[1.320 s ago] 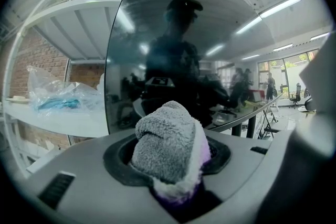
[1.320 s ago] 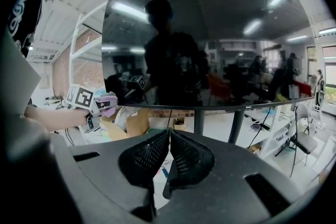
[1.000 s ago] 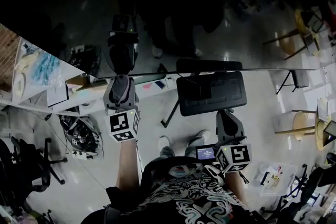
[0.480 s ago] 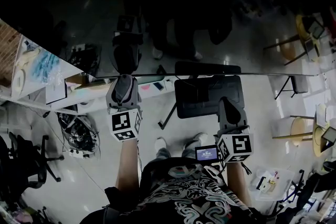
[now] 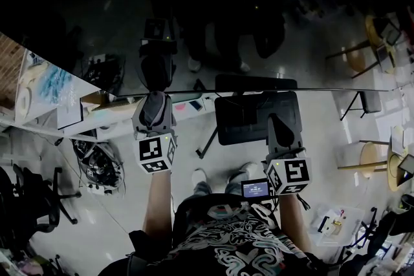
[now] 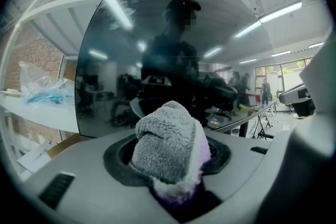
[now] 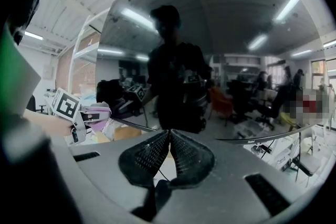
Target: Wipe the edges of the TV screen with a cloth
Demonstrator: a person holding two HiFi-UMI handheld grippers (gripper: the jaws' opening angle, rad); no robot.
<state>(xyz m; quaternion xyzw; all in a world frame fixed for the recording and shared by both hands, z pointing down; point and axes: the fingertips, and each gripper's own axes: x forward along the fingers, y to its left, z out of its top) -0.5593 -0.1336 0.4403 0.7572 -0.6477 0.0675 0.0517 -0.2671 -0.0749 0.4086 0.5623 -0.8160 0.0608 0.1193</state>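
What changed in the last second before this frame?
The right gripper, jaws shut and empty, moved forward toward the lower edge of the screen. Nothing was taken hold of or let go. The left gripper stayed about where it was by that edge, shut on the cloth.

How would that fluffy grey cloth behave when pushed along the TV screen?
Probably soft and floppy: the cloth bulges in a rounded wad from the left gripper, which is shut on it. Its fuzzy pile suggests it is light and would likely squash rather than scratch the glossy screen.
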